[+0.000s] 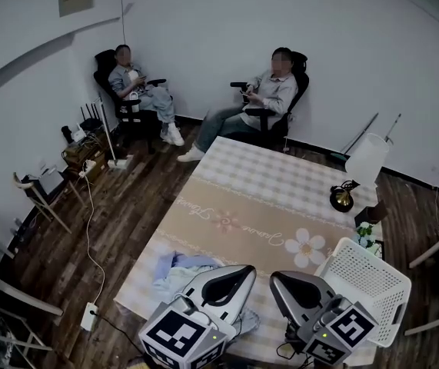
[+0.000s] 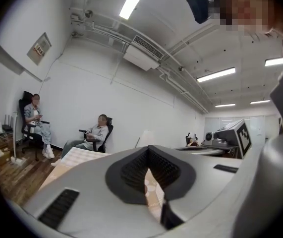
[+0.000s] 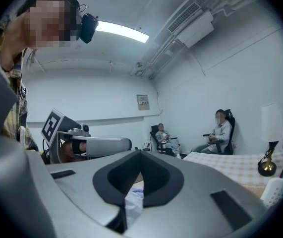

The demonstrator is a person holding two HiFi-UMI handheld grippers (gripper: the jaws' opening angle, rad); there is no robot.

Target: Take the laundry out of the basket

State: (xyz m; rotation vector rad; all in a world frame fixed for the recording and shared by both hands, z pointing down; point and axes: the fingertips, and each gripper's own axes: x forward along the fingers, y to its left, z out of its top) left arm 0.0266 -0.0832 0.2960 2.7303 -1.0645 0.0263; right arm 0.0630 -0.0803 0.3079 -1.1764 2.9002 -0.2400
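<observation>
Presently: left gripper and right gripper are both clenched on nothing and held level over the table — probably idle, since the laundry lies heaped there, well apart from the seemingly empty basket.

A long table draped in a beige and white checked cloth with printed flowers is set on a dark wooden plank floor. A white-shaded lamp with a black and gold base is seen at its right edge. Beyond its far end, a person in pale clothes and a person in a grey top are seated well apart in black office chairs. A white power strip is laid on the floor.
</observation>
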